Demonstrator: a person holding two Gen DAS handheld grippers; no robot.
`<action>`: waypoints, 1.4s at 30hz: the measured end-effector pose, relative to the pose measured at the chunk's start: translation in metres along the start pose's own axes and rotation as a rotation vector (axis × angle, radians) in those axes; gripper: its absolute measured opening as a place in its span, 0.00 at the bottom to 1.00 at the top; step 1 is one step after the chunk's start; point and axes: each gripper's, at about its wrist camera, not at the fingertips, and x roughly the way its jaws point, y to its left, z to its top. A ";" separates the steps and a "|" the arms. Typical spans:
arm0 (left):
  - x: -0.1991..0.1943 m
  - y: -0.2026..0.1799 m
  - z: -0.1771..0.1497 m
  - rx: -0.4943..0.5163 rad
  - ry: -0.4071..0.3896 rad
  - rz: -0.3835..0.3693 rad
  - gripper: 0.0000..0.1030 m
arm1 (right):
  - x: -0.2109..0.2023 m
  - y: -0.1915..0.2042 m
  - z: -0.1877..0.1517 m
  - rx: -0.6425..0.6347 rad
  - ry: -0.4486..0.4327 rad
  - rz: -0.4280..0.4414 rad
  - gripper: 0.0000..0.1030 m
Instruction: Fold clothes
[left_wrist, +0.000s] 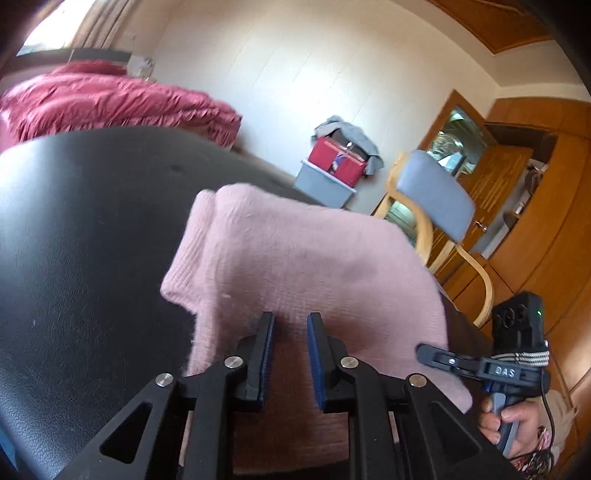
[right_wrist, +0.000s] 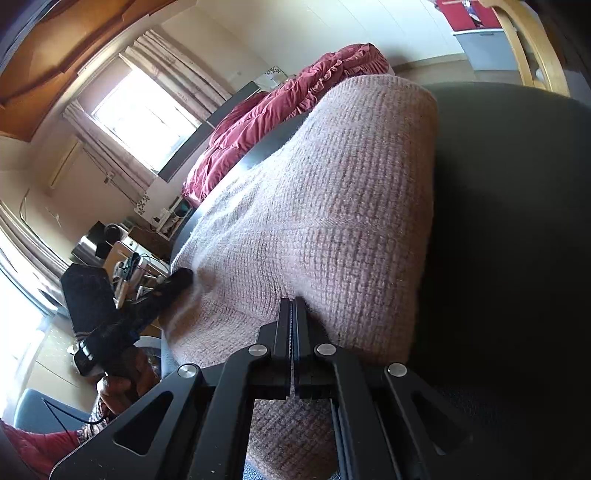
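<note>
Sweater (left_wrist: 295, 266) on table (left_wrist: 81, 240); bedding (left_wrist: 110, 99) behind, chair (left_wrist: 436, 192) to right.

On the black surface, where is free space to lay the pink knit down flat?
The widest bare patch of the black surface lies left of the pink knit, toward the red bedding. In the right wrist view, more bare black lies right of the knit. It is crowded at the near edge, where the left gripper and right gripper work.
</note>
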 end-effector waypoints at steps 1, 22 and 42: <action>0.002 0.005 0.004 -0.002 0.007 0.013 0.09 | 0.001 0.001 0.001 -0.002 0.000 -0.001 0.00; -0.026 0.049 0.021 -0.070 0.155 -0.126 0.16 | -0.002 0.004 -0.002 -0.009 -0.012 0.016 0.01; -0.018 0.043 0.053 -0.101 0.150 -0.284 0.00 | -0.003 0.015 -0.006 -0.034 -0.030 0.069 0.18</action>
